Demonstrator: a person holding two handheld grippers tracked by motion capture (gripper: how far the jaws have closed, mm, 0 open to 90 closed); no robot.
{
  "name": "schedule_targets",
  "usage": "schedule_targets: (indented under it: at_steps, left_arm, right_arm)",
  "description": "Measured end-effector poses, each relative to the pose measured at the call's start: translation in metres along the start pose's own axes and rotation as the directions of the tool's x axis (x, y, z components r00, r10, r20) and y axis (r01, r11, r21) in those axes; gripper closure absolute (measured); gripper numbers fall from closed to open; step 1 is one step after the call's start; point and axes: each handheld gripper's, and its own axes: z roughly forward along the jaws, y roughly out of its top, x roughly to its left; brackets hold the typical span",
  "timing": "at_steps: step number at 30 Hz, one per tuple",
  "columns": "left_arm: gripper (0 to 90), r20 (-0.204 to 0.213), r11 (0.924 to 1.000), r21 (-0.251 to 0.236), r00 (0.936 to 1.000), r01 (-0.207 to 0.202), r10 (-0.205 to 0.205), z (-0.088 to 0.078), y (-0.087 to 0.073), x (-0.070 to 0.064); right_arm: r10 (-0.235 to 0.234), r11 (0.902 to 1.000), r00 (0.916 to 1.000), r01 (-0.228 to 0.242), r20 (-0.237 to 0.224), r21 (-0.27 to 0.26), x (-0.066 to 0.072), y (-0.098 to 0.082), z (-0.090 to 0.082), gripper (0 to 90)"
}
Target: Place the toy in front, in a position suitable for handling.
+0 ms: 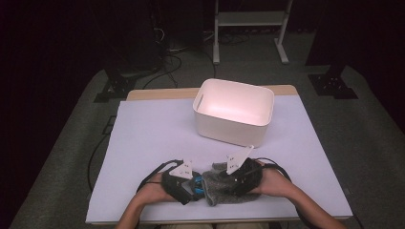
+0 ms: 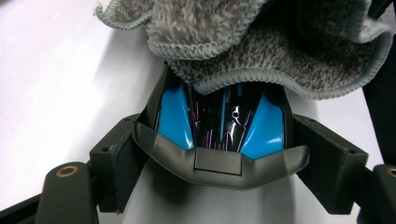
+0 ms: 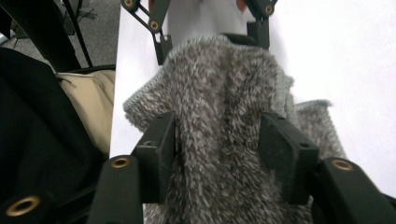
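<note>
Both grippers are down at the near edge of the table, which has a white sheet over it, and they're facing each other with a grey fuzzy cloth bunched up between them. The left gripper has its jaws closed around a shiny blue and black object, looks like a computer mouse but I can't say for sure, and the jaws press on it from both sides. The cloth drapes over the far end of that object, just past the jaw tips, with its stitched hem curling right above the blue parts. The right gripper has the cloth sitting thick between its two jaws, and both jaws touch the fabric, so it seems to be gripping it, with a fairly wide gap stuffed with cloth. Beyond its tips in the right gripper view the cloth runs up toward the other gripper's black linkage. In the high view the left hand and right hand are both wrapped around their grippers. A white plastic bin sits well beyond both claws, toward the far side of the table.
</note>
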Motion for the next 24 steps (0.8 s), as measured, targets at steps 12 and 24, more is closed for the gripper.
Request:
schedule_targets:
  at_steps: [12,24]
  left_arm:
    - [22.8,0.02,0.9998,-0.019,0.9998,0.004,-0.003,0.005,0.002,0.0]
    - [22.5,0.014,0.9996,-0.029,0.9999,-0.005,0.005,0.011,0.005,-0.001]
  right_arm:
    - [-0.115,0.9907,0.9912,0.11,0.064,0.079,0.003,0.015,0.027,76.9]
    - [-0.06,0.9968,0.996,0.056,0.067,0.058,-0.001,0.004,0.017,81.5]
